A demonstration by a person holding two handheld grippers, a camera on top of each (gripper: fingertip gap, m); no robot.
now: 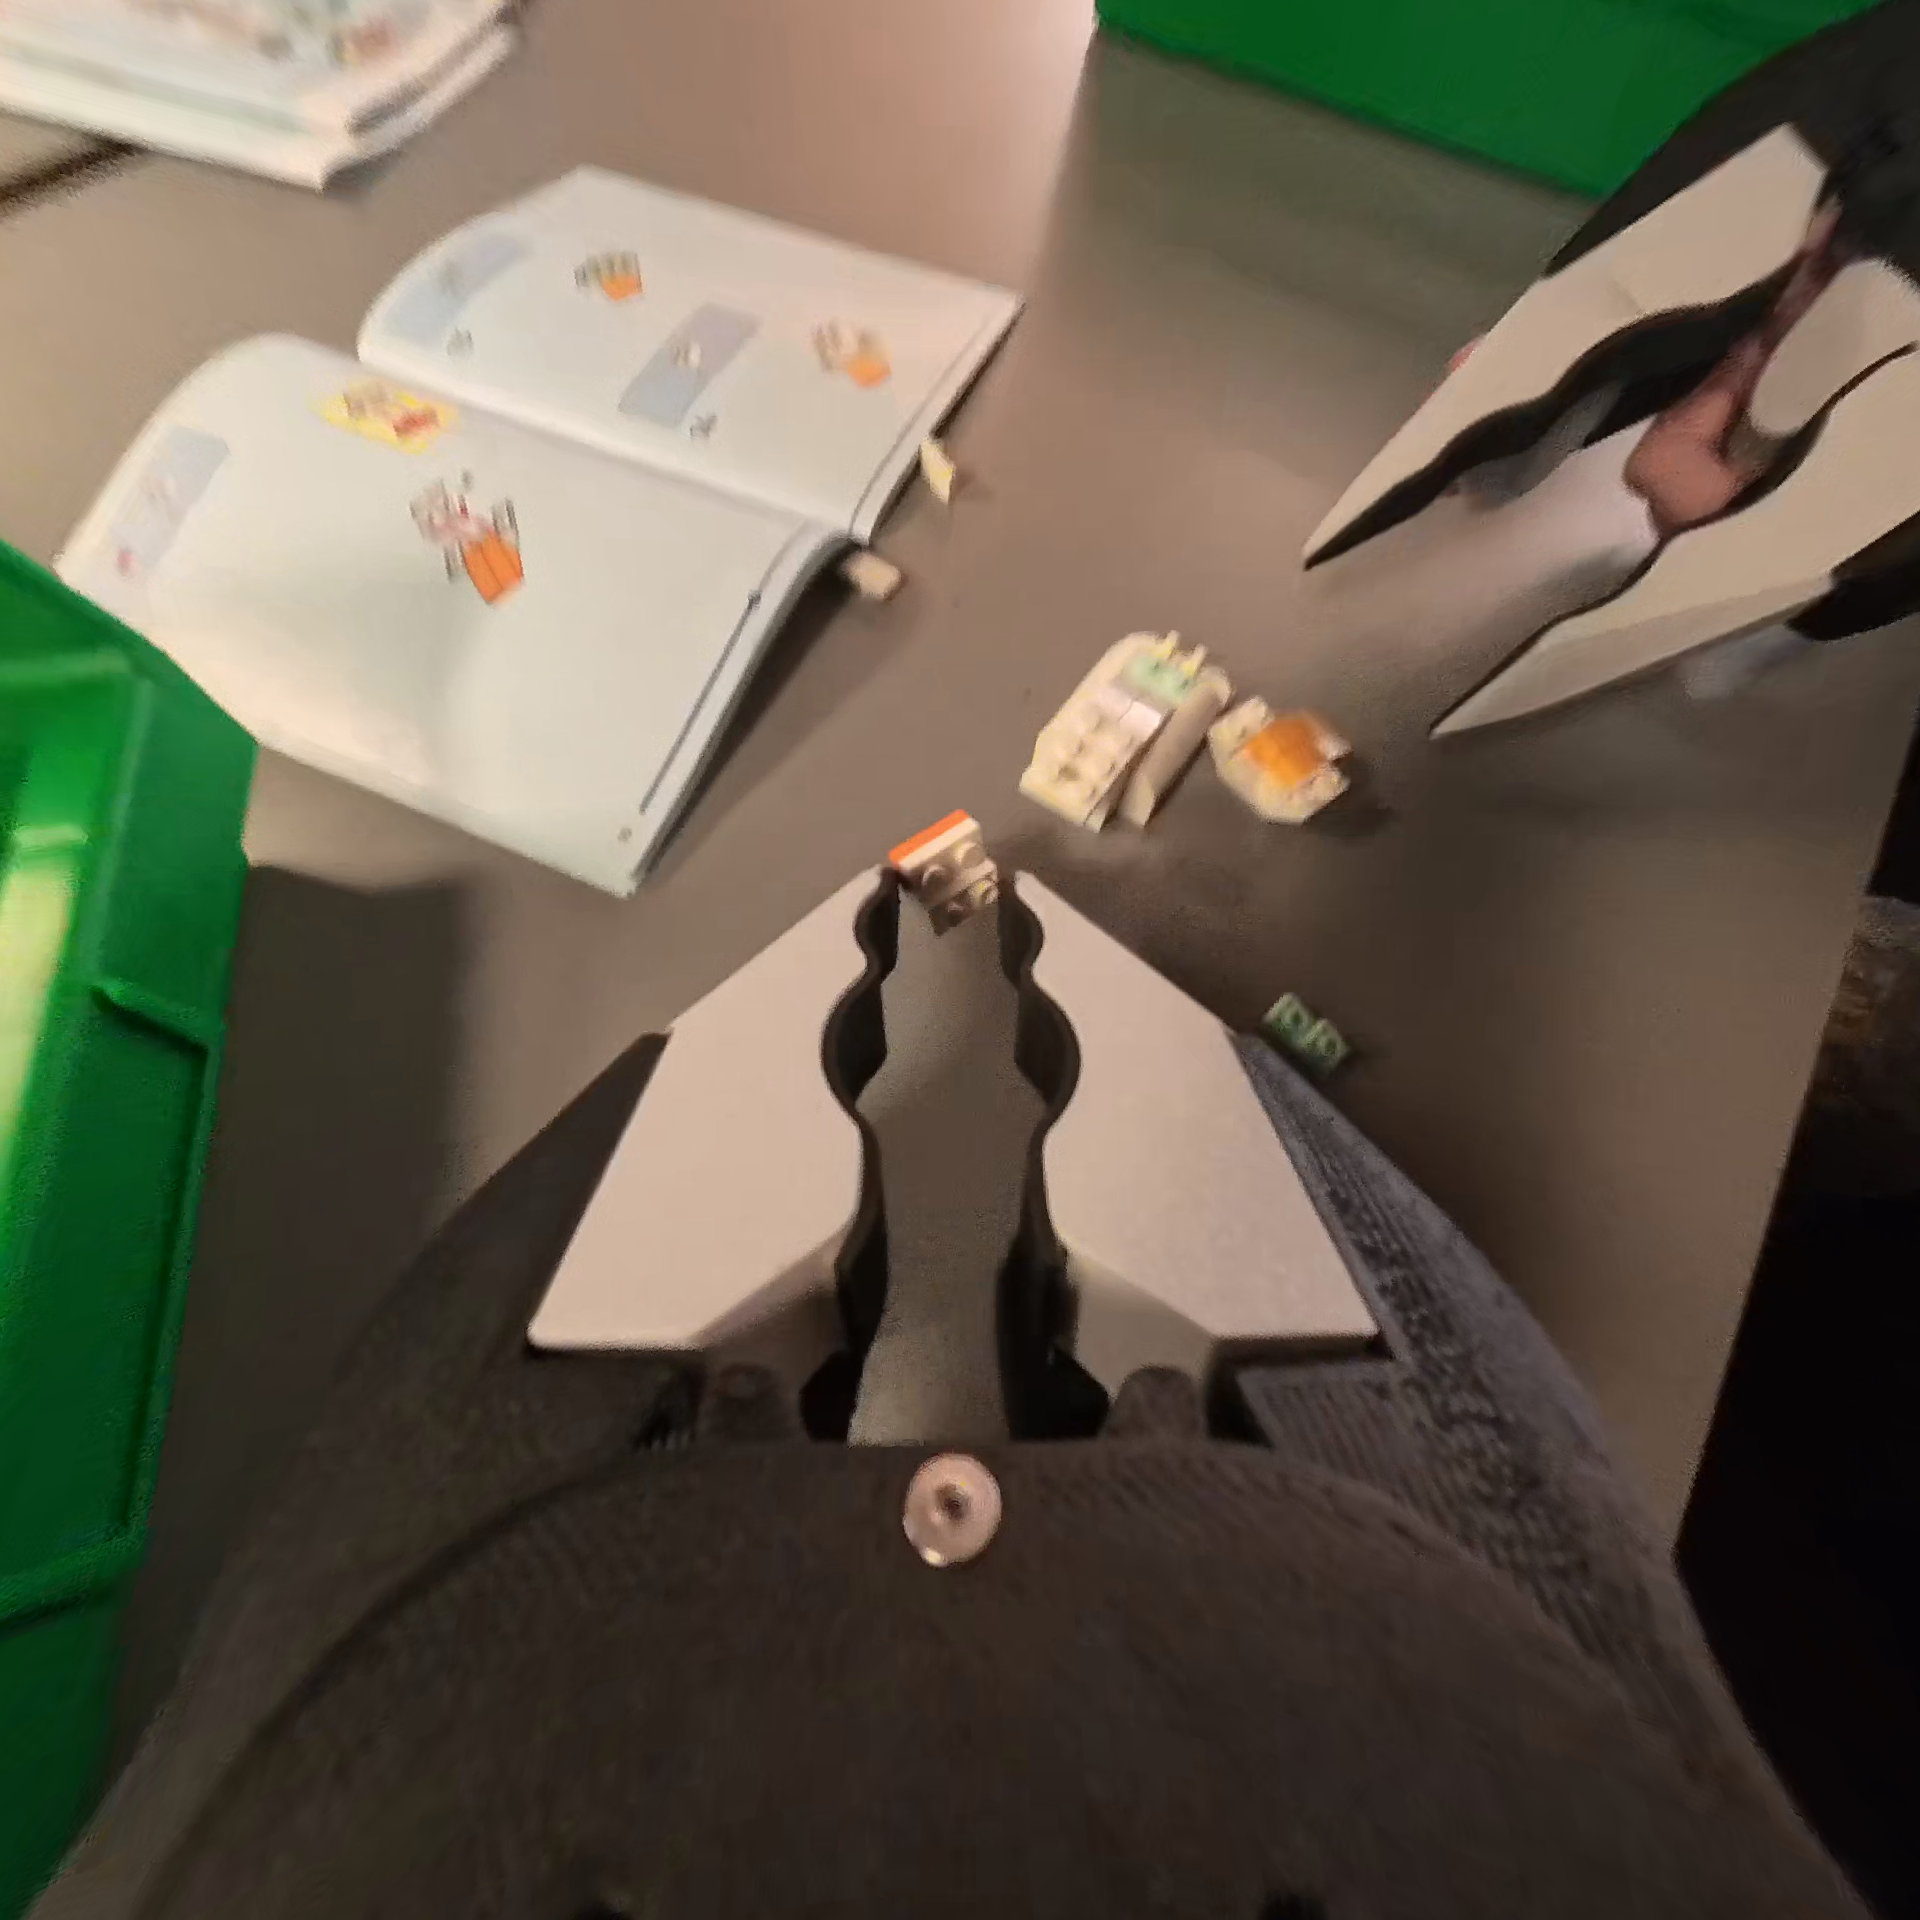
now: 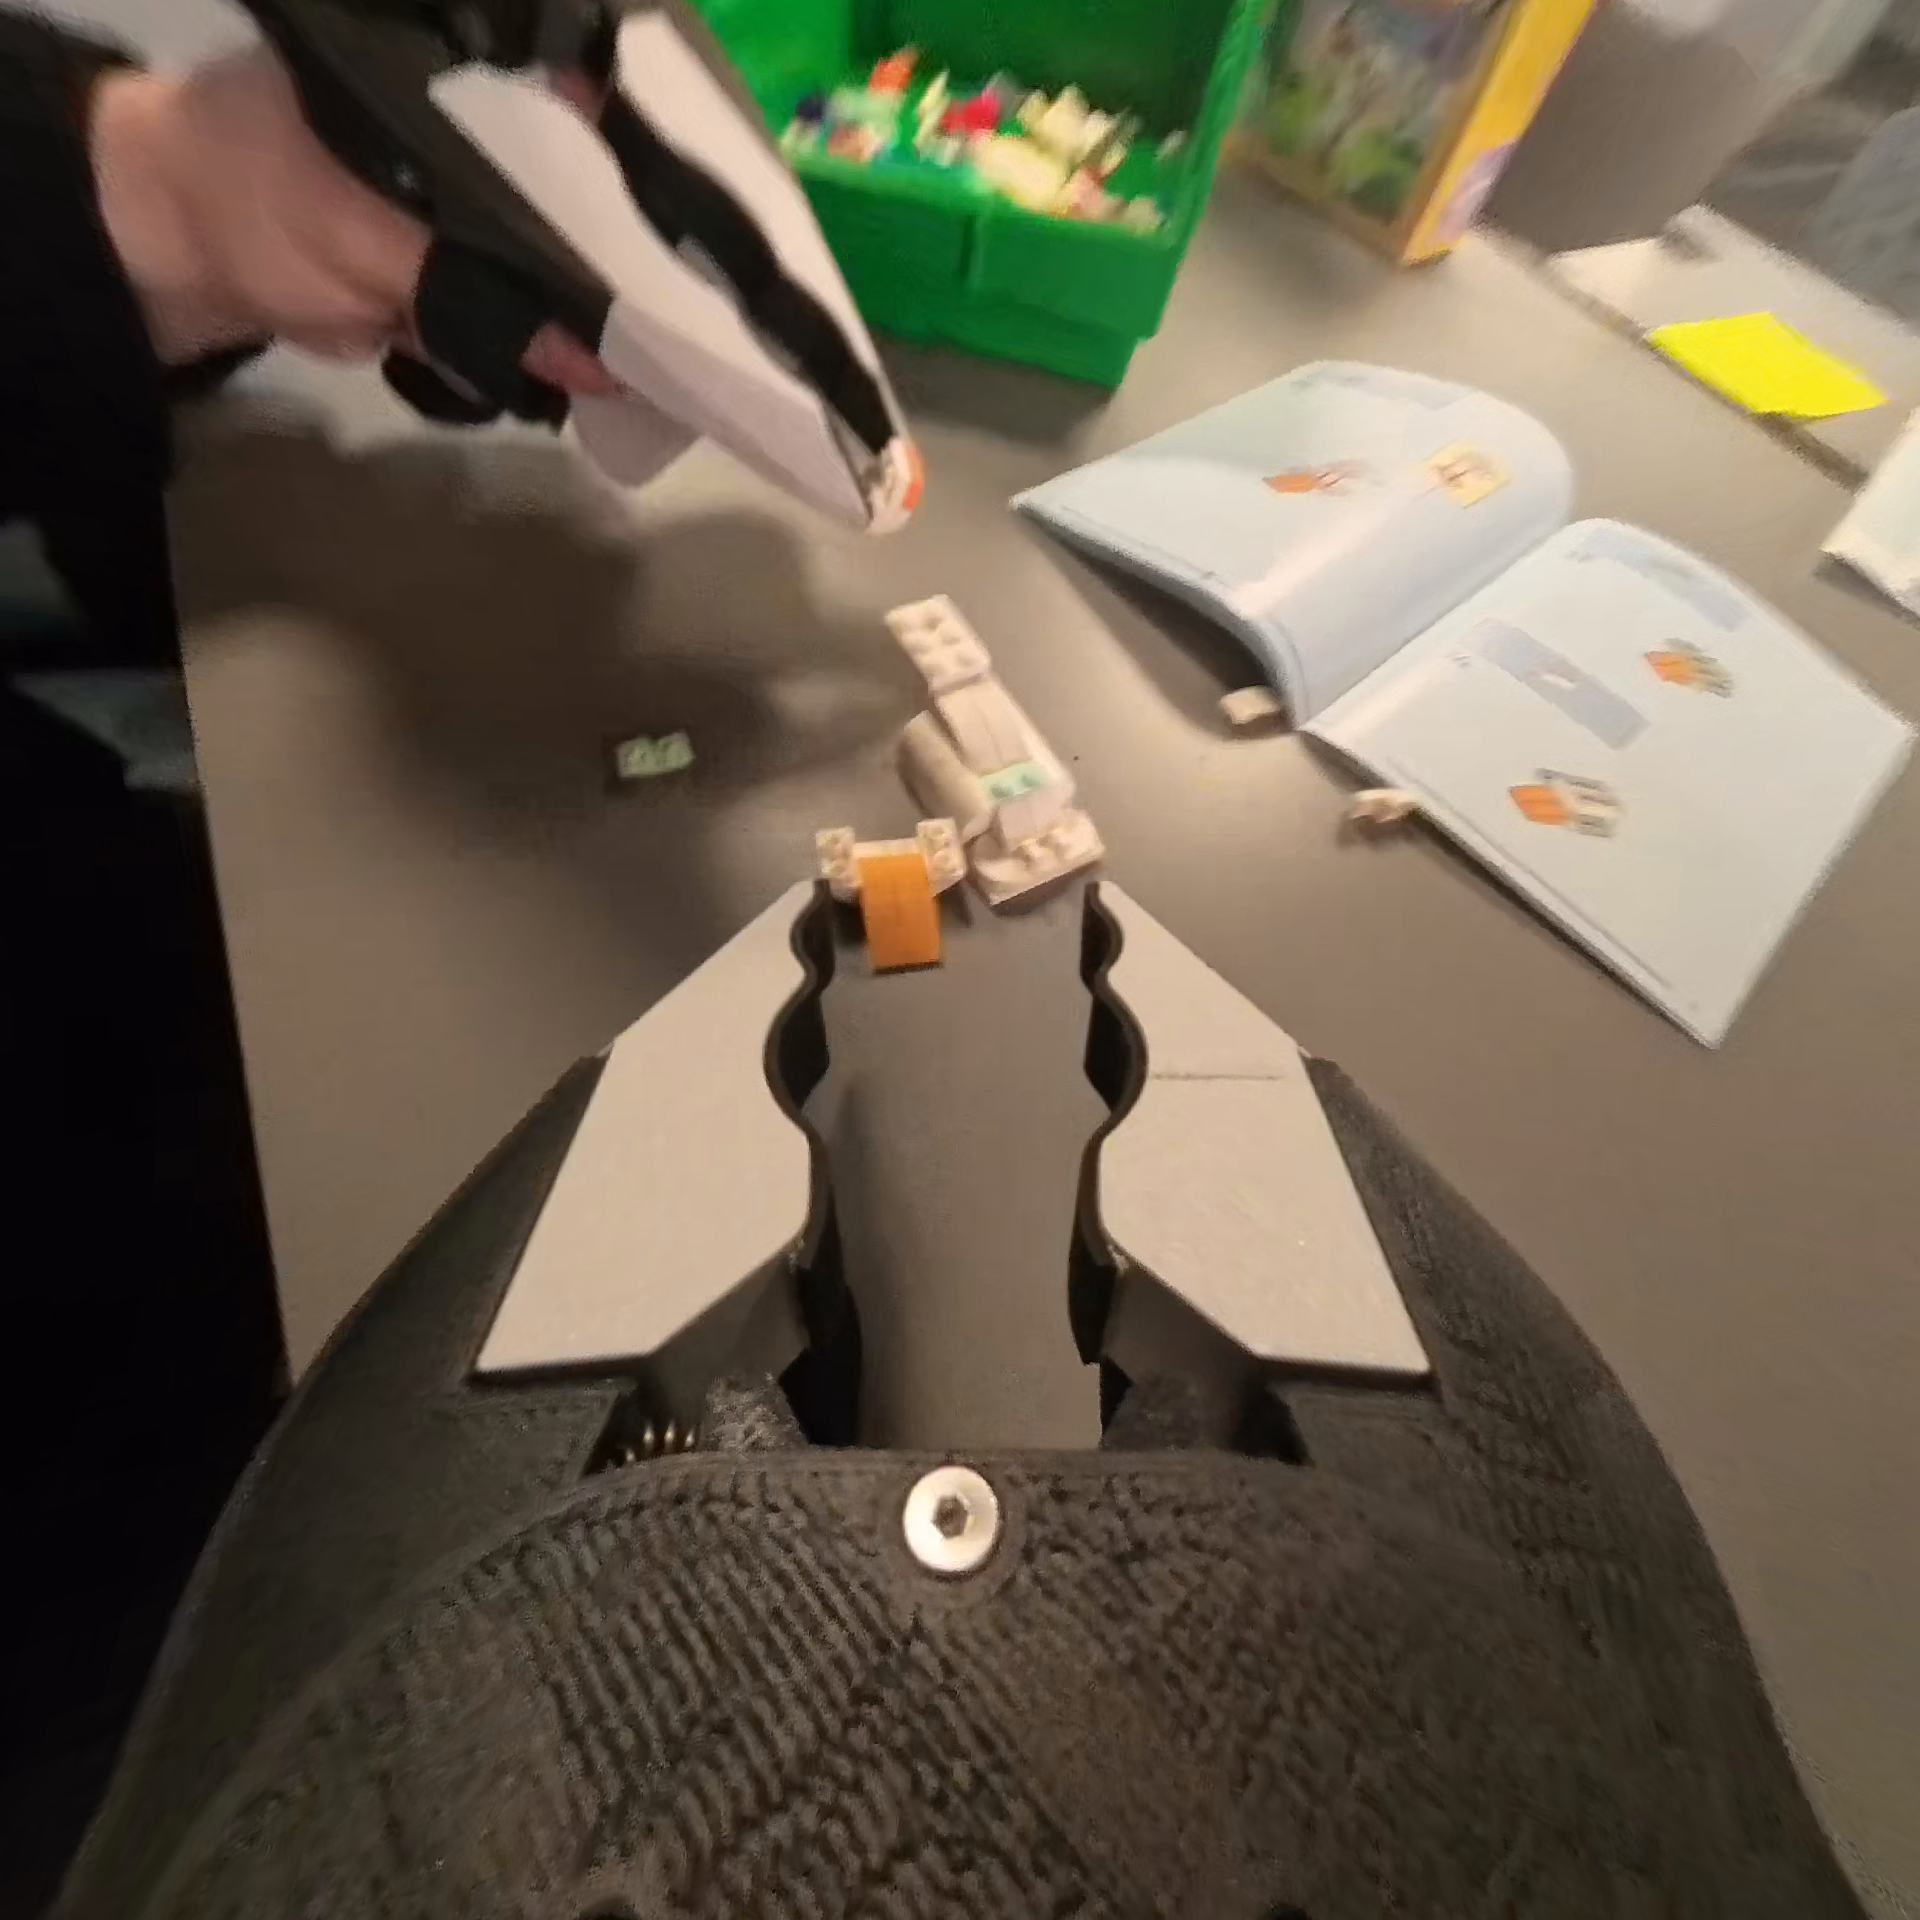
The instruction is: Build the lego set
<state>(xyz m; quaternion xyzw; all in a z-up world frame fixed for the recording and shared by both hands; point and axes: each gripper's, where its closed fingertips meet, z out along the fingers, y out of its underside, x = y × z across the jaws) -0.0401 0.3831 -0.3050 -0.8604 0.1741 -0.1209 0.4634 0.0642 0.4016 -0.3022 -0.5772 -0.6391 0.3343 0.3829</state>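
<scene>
A small grey-and-orange plate piece (image 1: 943, 868) is pinched at the very fingertips of the left gripper (image 1: 948, 883), jaws narrow, centre frame in the left wrist view. Only the piece's edge is caught; most of it sticks out beyond the tips.

The right gripper (image 2: 948, 904) is held spread wide and empty, centre frame in the right wrist view. The orange sub-assembly (image 2: 896, 902) lies on the table just beyond and between its tips, apparently not touched.

Just beside that sits the white sub-assembly (image 2: 987, 769), the two touching or nearly so. A loose green piece (image 2: 652, 752) lies left of centre, well apart. The open instruction booklet (image 2: 1475, 644) is seen at right, with two small tan pieces (image 2: 1247, 707) at its near edge. A green bin (image 2: 997, 229) of parts is at upper centre, on the grey table (image 2: 520, 935).

Risks, as judged:
- Shallow tip grip: the plate could be rotated or popped out once it is pressed onto studs.
- The orange sub-assembly is unclamped; it would be pushed across the table if the plate is pressed down before the right gripper closes.
- The white sub-assembly is close enough to be knocked by the right fingers on closing.
- Both views are motion-blurred, so stud alignment cannot be confirmed.
</scene>
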